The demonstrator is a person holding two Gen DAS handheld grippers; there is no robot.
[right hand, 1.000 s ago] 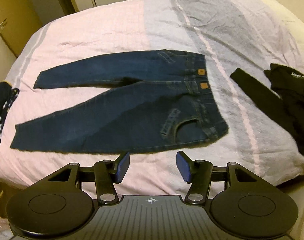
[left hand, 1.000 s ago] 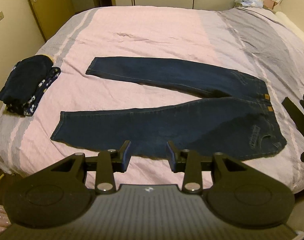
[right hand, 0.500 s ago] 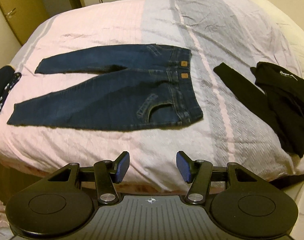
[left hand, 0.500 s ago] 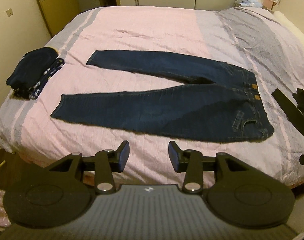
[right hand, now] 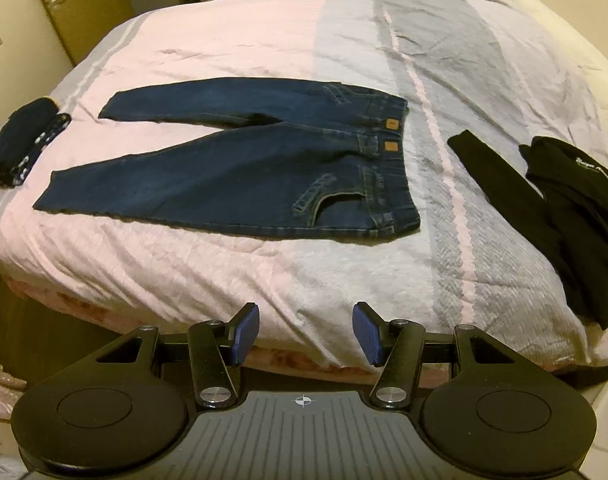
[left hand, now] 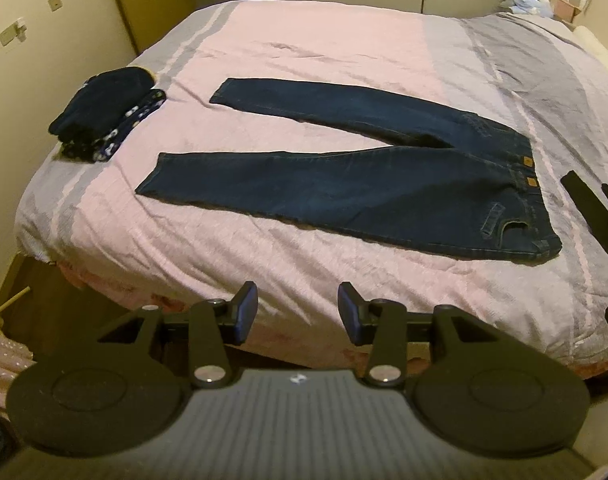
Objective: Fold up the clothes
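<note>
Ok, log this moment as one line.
jeans: flat, legs spread, unfolded | left gripper: open, empty | right gripper: open, empty | black garment: unfolded

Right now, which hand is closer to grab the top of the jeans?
Probably right. The waistband lies almost straight ahead of the right gripper, but far off to the side of the left gripper. Both have open jaws and hold nothing.

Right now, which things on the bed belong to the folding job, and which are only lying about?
For the job:
- jeans, spread flat, legs apart
- black garment, unfolded, on the right
- left claw and right claw, both open and empty

Lying about:
- folded dark pile, already done
- bedspread
</note>
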